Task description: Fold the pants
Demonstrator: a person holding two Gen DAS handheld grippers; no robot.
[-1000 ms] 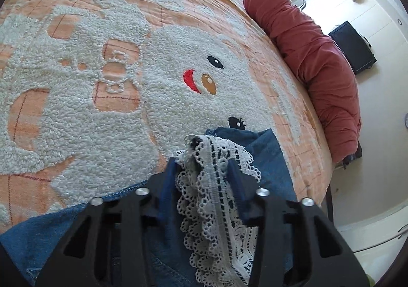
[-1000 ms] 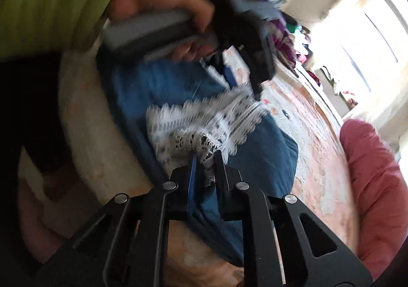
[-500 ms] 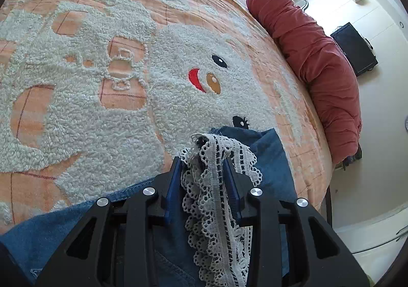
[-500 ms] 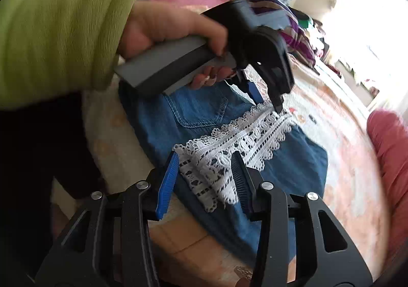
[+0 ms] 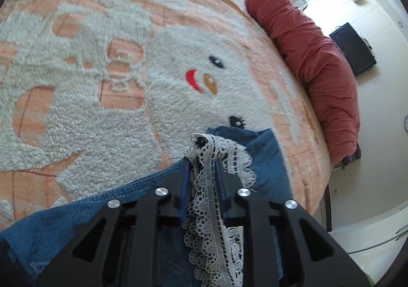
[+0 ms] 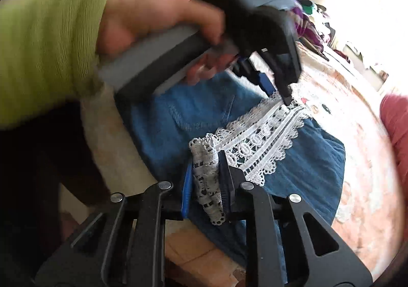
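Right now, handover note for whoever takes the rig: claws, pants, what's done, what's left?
Left claw: closing on the far end of the lace trim, lace bunched between the pads.
Right claw: closing on the near end of the same trim.
Pants: denim, lying in a compact, seemingly folded stack on the orange blanket near the bed edge, lace hem on top.
Done: both ends of the lace hem are pinched.
Left: probably carry the hem over for the next fold, release, flatten. How many folds remain I can't tell.
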